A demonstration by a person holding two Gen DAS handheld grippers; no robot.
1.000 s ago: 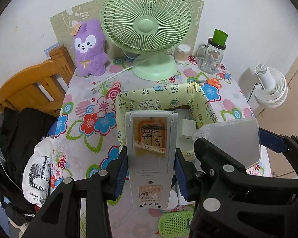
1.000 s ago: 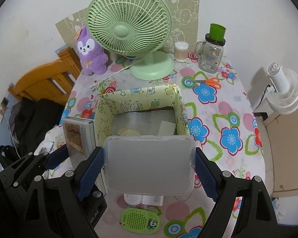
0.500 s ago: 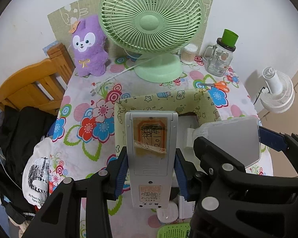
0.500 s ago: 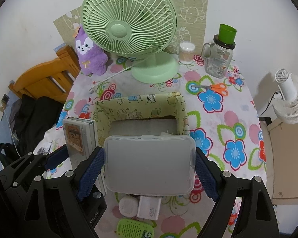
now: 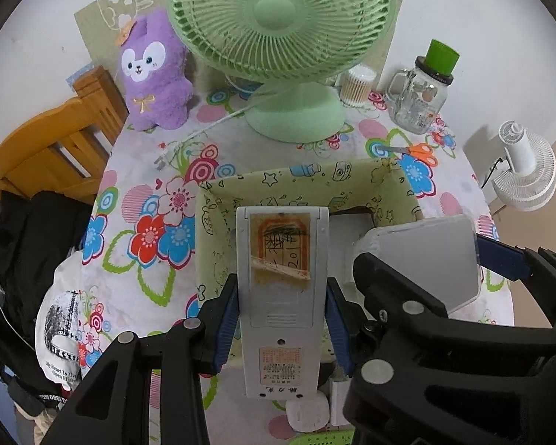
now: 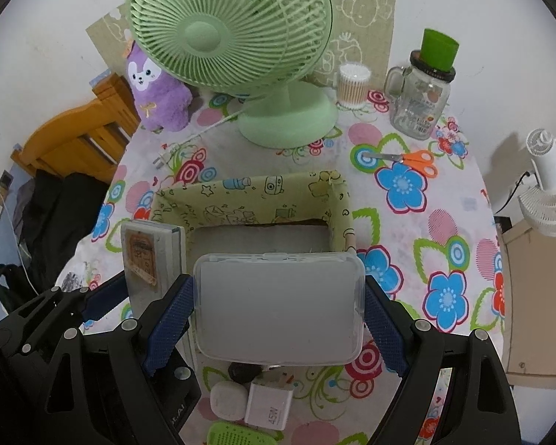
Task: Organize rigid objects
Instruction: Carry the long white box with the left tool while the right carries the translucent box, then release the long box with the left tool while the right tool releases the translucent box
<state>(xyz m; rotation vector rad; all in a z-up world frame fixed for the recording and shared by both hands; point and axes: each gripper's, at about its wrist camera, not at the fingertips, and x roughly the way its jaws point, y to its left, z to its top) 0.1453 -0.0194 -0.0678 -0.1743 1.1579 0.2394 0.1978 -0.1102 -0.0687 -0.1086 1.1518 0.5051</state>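
Flowers in bright colours cover the cloth on the table [image 6: 407, 185], and a big green fan [image 6: 233, 29] stands at the back by the white wall. A soft green box [image 6: 255, 189] with little drawings on it sits in the middle, open at the top. It lies just ahead of and below both hands. The left hand-held gripper [image 5: 281, 319] is clenched on a grey remote [image 5: 281, 278]. The remote's long side points straight away from the hand, toward the fan, and its far end hangs over the left part of the box. The right hand-held gripper [image 6: 278, 315] has its jaws wide and is grasping a flat clear case [image 6: 278, 311] by its two short ends. The case's long side runs across, from left to right, and its far edge sits over the near wall of the box. Both things are right by the box, side by side, so neither hand looks nearer. I think the next job is to lower each thing in. The case is wide, so it may catch on the soft wall. A white charger [image 6: 270, 406] and a small white pod [image 6: 228, 400] lie on the table in front of the box, not yet put away.
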